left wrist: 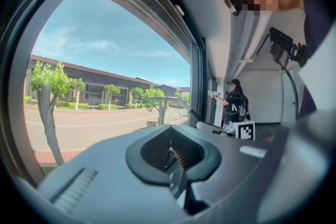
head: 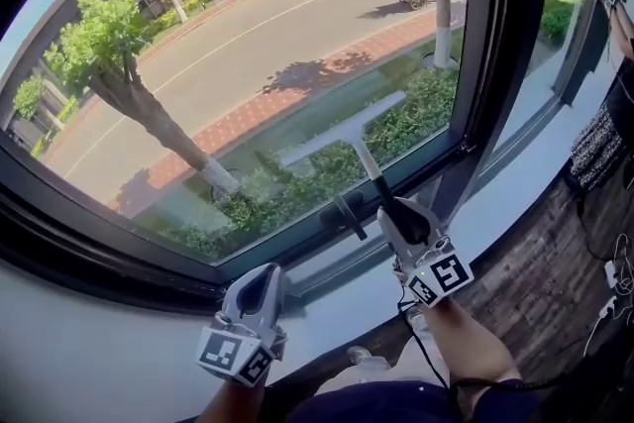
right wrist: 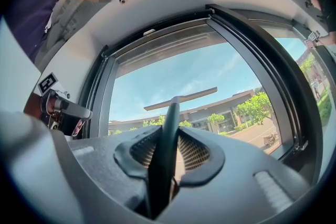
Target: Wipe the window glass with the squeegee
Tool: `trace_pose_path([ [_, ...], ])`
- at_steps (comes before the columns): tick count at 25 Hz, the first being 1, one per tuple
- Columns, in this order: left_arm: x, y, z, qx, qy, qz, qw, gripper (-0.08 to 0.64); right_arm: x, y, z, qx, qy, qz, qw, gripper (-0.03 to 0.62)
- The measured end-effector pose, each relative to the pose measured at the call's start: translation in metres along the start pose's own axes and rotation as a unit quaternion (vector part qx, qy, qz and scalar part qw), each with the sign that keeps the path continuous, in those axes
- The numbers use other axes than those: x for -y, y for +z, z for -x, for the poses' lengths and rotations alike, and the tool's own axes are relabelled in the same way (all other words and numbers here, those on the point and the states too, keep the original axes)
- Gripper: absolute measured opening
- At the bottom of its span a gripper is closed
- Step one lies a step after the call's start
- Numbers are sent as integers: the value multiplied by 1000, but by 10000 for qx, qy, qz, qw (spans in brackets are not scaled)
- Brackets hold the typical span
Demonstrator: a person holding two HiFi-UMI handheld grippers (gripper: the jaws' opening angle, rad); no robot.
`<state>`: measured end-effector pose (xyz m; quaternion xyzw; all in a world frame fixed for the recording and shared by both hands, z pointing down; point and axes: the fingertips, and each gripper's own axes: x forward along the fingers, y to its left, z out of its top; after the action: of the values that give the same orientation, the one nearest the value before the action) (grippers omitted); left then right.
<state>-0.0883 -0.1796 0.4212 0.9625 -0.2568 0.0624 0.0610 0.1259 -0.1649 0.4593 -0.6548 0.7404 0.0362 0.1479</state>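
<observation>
Nearest me, my left gripper point(head: 262, 284) sits pinched shut on nothing. Beyond, the window glass point(head: 248, 45) has the squeegee point(head: 342, 132) against it, low and right. It looks light and stiff, and my right gripper point(head: 391, 211) clamps its slim handle near the base.

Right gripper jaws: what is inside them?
The squeegee, its dark handle clamped by the right gripper, blade ahead before the window glass. The handle's lower end is covered by the jaws.
</observation>
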Motion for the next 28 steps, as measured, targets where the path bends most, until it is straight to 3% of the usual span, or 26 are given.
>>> trace_pose_path([
  [9, 5, -4, -1, -46, 19, -47, 10000, 5, 3, -36, 11, -150, 58, -246, 9996, 101],
  [16, -2, -17, 2, -322, 153, -119, 9993, 5, 6, -65, 24, -266, 85, -396, 9988, 101],
  [28, -4, -33, -1, -530, 107, -19, 9985, 5, 17, -119, 50, -848, -118, -643, 9942, 101],
])
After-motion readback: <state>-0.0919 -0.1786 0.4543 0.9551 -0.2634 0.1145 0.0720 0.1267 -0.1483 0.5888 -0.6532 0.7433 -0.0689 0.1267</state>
